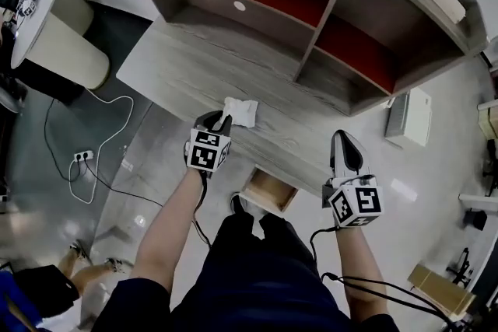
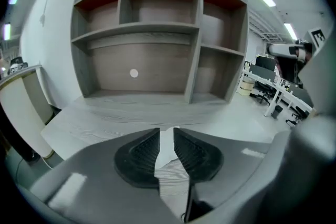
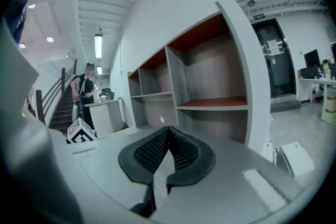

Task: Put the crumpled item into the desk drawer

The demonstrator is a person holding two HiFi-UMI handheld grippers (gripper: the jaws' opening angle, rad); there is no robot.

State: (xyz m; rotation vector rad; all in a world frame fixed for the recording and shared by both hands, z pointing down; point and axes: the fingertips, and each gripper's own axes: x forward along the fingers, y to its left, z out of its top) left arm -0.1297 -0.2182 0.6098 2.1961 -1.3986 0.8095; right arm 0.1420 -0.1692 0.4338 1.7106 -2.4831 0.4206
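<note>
- Crumpled white paper [image 1: 243, 111]: lies on the grey wood-grain desk [image 1: 187, 66], near its front edge and well left of the centre divider of the hutch above.
- Left gripper [image 1: 223, 121]: set at the paper's near left corner. In the left gripper view the black ribbed pads [image 2: 139, 157] stand a narrow gap apart, and the white paper [image 2: 164, 148] fills that gap up to the tips, so the claw is nipped on a corner of it. The rest of the paper rests on the desk top [image 2: 105, 113].
- Right gripper [image 1: 343, 141]: held over the front edge of the desk to the right, well apart from the paper. In the right gripper view its claw [image 3: 168, 131] is closed, tips meeting, with nothing between them.
- Desk drawer [image 1: 271, 190]: pulled open below the front edge of the desk, pale wood inside, placed between the two grippers and just ahead of the person's legs.
- Hutch [image 1: 311, 8]: open grey compartments at the back of the desk, with reddish shelf surfaces in the head view. The left gripper view faces it square on [image 2: 157, 44].
- Round white table [image 1: 35, 8]: at far left, off the desk.
- Power strip [image 1: 82, 157]: on the floor at left, with a white cable looped beside it.
- White box [image 1: 412, 117]: on the floor to the right of the desk.
</note>
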